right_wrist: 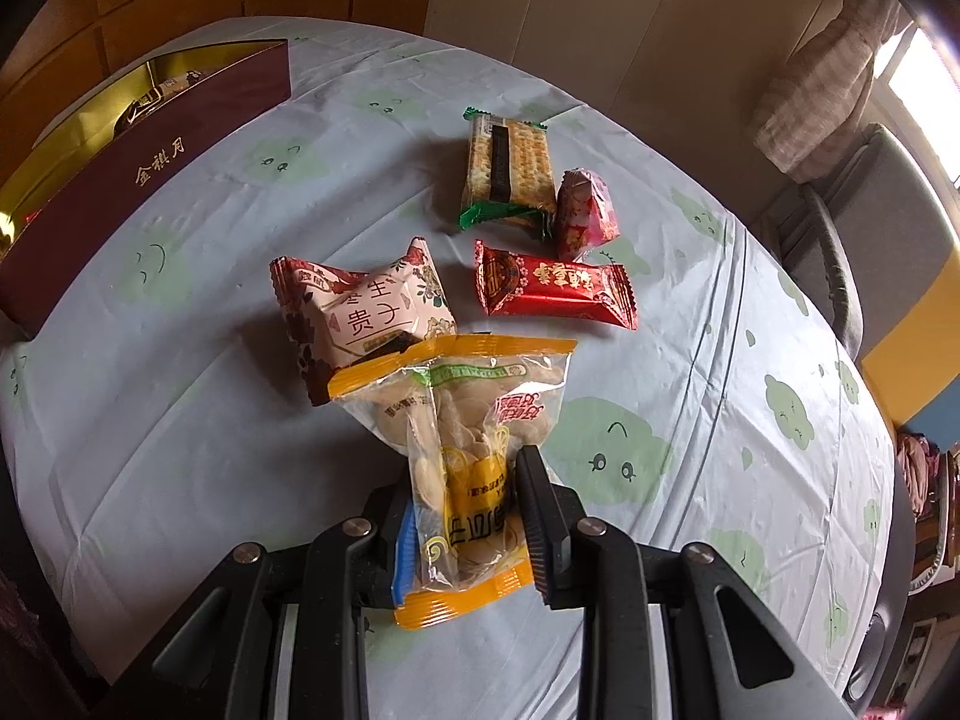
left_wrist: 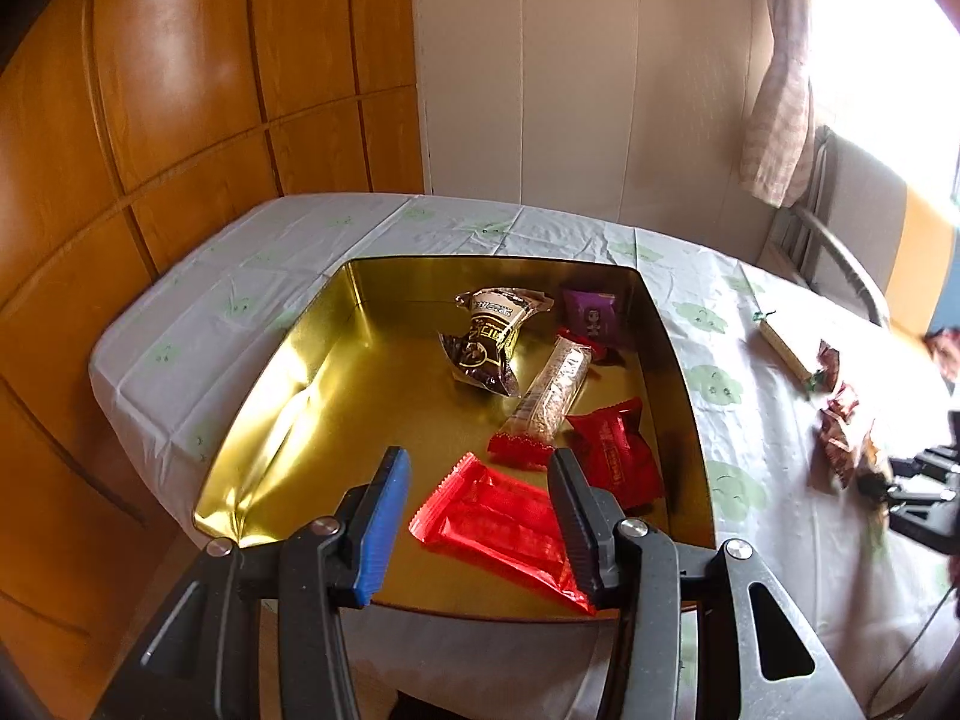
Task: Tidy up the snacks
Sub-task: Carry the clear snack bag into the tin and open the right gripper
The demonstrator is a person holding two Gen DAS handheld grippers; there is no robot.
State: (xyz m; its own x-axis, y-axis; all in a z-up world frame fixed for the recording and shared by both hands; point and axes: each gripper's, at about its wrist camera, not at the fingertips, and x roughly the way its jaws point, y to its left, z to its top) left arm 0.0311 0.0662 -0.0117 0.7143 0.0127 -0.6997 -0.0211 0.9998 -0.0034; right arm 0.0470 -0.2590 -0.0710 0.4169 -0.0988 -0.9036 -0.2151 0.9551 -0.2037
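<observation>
My left gripper [left_wrist: 480, 462] hangs open over the near end of the gold tin [left_wrist: 336, 396]; nothing is between its fingers. Just below it a flat red packet [left_wrist: 498, 522] lies on the tin floor. Further in lie a red square packet [left_wrist: 618, 450], a clear bar [left_wrist: 555, 390], a brown packet [left_wrist: 489, 339] and a purple one [left_wrist: 591, 312]. My right gripper [right_wrist: 465, 474] is shut on a clear packet with yellow edges [right_wrist: 468, 420], low over the table. Beyond it lie a pink-and-white packet [right_wrist: 366, 306], a long red packet [right_wrist: 552, 285], a green cracker pack [right_wrist: 510, 171] and a small red sweet [right_wrist: 582, 213].
The tin's maroon outer wall [right_wrist: 150, 168] stands at the far left of the right wrist view. A pale cloth with green cloud prints [right_wrist: 240, 420] covers the round table. A wooden panelled wall [left_wrist: 180, 120] rises behind the tin, and a chair [right_wrist: 840, 252] stands at the right.
</observation>
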